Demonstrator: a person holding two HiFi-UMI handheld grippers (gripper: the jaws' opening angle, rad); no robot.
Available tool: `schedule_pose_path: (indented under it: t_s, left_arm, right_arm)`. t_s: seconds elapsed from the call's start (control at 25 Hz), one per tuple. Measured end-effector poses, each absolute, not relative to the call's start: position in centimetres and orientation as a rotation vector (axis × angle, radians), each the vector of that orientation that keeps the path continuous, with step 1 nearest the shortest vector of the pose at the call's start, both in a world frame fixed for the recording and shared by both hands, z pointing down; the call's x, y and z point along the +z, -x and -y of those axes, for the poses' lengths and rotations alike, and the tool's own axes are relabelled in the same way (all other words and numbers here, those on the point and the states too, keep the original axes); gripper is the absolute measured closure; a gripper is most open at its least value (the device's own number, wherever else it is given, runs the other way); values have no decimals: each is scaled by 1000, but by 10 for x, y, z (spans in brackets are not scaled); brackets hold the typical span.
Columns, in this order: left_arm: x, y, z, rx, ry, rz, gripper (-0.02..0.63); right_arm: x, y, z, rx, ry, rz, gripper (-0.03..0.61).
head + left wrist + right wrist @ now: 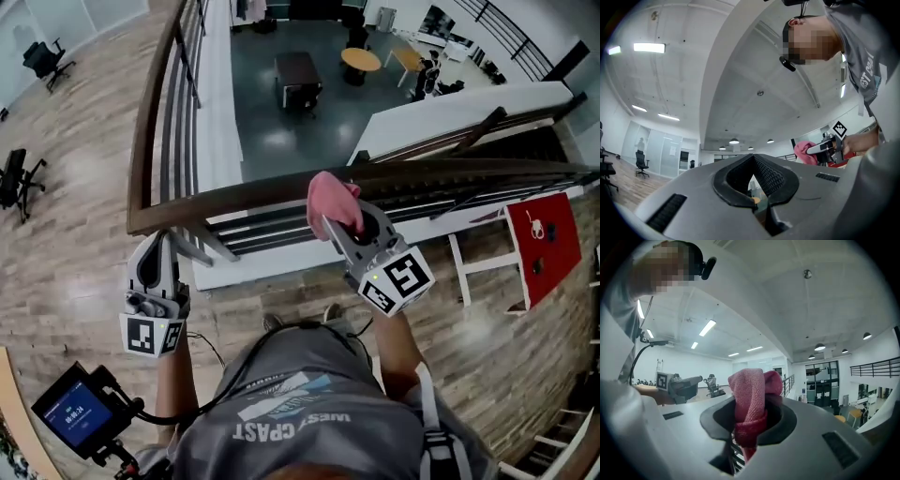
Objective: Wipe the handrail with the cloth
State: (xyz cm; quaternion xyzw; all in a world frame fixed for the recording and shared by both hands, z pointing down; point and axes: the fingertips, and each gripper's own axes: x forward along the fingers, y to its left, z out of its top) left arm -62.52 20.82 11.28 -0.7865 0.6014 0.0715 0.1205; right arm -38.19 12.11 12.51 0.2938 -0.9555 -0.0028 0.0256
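Note:
The dark wooden handrail [246, 193] runs across the head view and turns a corner at the left, above metal bars. A pink cloth [331, 199] is bunched on top of the rail, and my right gripper [339, 225] is shut on it. In the right gripper view the cloth [749, 394] fills the gap between the jaws and sticks up past them. My left gripper [158, 247] is just below the rail's corner, pointing up, shut with nothing in it. Its jaws [753, 183] meet with only ceiling beyond. Each gripper shows in the other's view.
Beyond the rail is a drop to a lower floor with tables [360, 62]. A red board [546, 242] on a white frame stands at the right. Office chairs [19, 178] are at the far left. A small screen device [79, 412] hangs at the lower left.

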Motion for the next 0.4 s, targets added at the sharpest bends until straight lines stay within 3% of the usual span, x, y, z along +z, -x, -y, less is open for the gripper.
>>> schedule_pose_path:
  t_s: [0.4]
  left_arm:
    - [85,559,-192,170,2377,-1664,607]
  right_arm:
    - [105,290,-147,40,-1024,2899,506]
